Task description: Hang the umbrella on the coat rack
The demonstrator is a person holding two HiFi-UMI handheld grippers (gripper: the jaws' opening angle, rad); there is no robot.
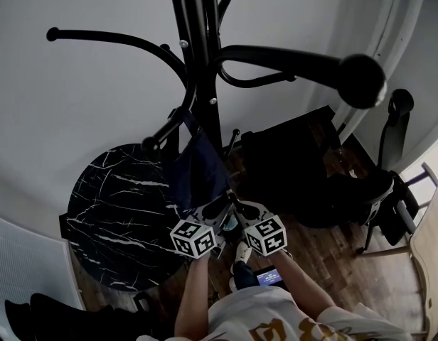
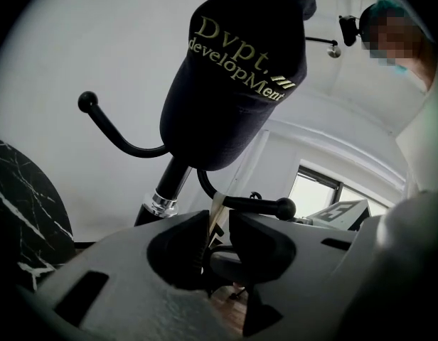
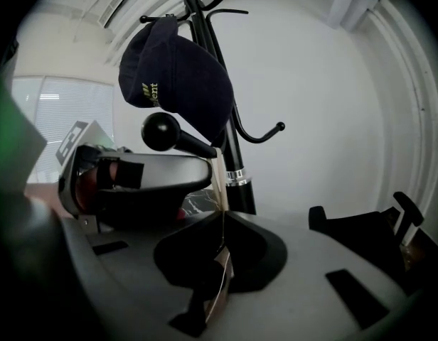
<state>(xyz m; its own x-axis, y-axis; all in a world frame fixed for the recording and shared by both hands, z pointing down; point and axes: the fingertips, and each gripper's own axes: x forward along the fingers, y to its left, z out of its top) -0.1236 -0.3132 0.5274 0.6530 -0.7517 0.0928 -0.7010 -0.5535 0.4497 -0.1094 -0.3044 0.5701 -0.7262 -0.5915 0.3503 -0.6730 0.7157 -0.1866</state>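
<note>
So the navy umbrella (image 1: 196, 170) is already up on the coat rack (image 1: 201, 62). It's dangling off one of the lower hooks (image 1: 158, 137), right against the black pole. It looks like a soft bundle of dark fabric with gold lettering on it; "developMent" is readable in the left gripper view.

Both tongs are crowded in underneath it, tips nearly touching each other. The left gripper (image 1: 215, 212) is clamped down on a thin tan strap (image 2: 213, 222) that runs up toward the bottom of the umbrella, with its jaws basically together and just that strip between them. Same deal with the right gripper (image 1: 244, 210): in its own view the jaws are pinched tight on the strap, which sticks out above and below the pinch point.

A round black marble table (image 1: 112, 204) with white veins sits just left of the rack's base. To the right there's dark furniture on the wood floor (image 1: 326, 254), but it's too murky to say what exactly.
</note>
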